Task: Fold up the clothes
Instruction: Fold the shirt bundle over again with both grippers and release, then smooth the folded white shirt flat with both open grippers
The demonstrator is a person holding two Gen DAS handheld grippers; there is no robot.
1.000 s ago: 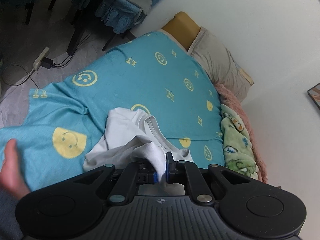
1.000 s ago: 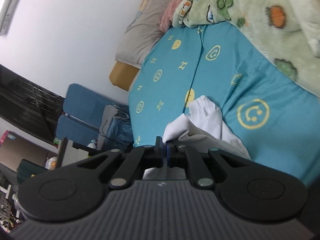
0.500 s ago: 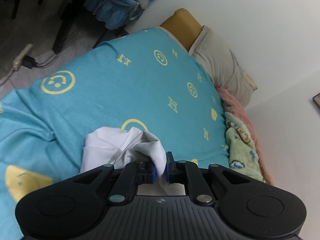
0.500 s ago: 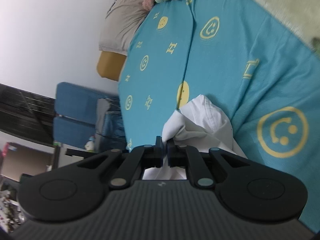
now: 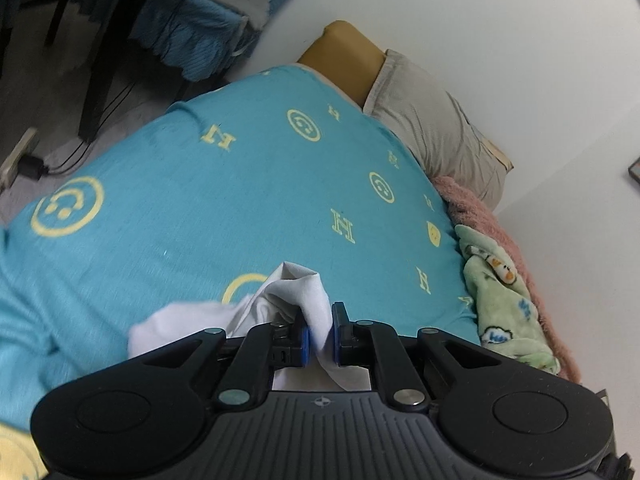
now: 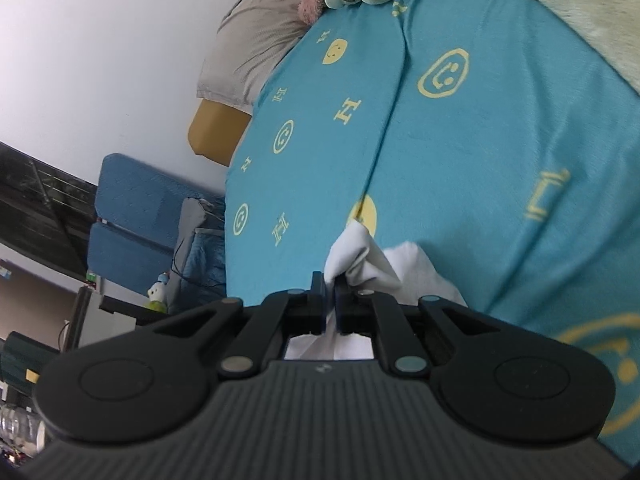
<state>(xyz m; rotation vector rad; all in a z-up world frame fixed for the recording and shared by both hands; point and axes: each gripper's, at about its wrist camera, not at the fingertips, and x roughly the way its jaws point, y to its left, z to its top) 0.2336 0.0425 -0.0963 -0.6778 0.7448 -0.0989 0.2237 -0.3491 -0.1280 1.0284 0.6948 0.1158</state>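
Closest to the left wrist camera, the left claw [image 5: 319, 334] is pinched on a bunched fold of a white garment [image 5: 292, 296], cloth filling the narrow gap between its blue-padded fingers. The rest of the garment droops to the left, a lump low over the bed.

In the right wrist view, the right claw [image 6: 329, 296] is closed almost completely on another pinch of the same white garment [image 6: 372, 264], which rises in a peak just past the fingertips and trails off to the right.

Beneath both lies a turquoise bedsheet [image 5: 224, 200] printed with yellow smiley faces and letter H marks. Farther along, a pale green fleece blanket [image 5: 504, 304] and a pink blanket [image 5: 480, 208] lie at the sheet's edge. At the far end, a beige pillow [image 5: 436, 128] rests against a white wall [image 5: 520, 32].
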